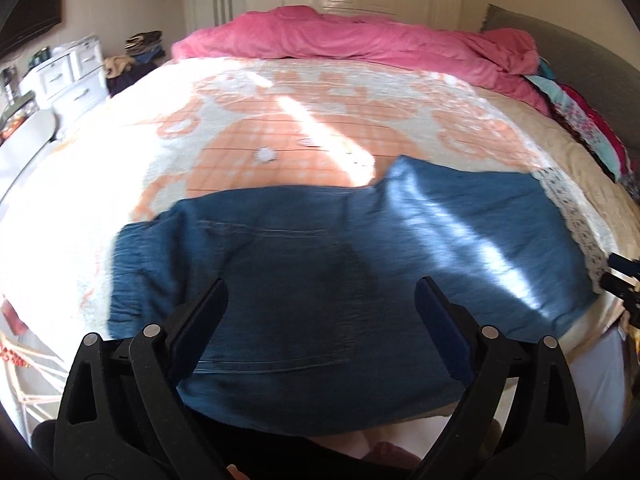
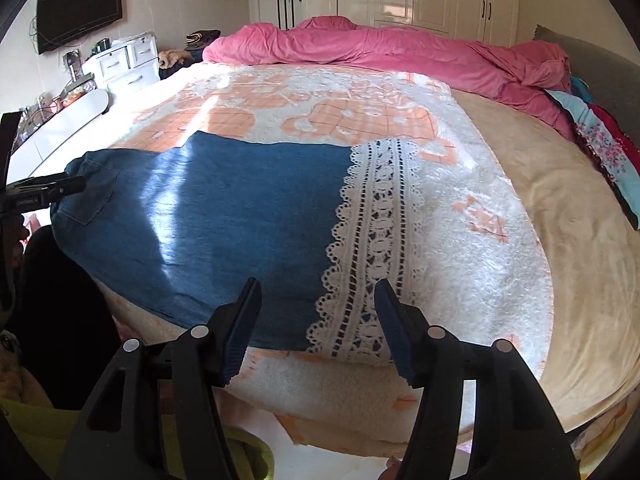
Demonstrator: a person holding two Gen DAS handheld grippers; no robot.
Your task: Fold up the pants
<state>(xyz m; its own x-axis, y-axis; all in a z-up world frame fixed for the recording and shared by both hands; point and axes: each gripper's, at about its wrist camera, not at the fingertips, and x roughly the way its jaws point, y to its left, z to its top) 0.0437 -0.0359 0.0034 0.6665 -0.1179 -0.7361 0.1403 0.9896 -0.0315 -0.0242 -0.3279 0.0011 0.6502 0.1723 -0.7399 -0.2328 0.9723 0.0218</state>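
Blue denim pants lie flat across the near part of the bed, waist end at the left, legs with a white lace hem at the right. My left gripper is open and empty, hovering over the pants near the seat. My right gripper is open and empty above the near edge, where denim meets lace. The right gripper's tip shows at the right edge of the left wrist view; the left gripper shows at the left of the right wrist view.
The bed has an orange-and-white fleece blanket. A pink duvet is bunched along the far side, colourful clothes along the right. A white dresser and TV stand at the left, wardrobes behind.
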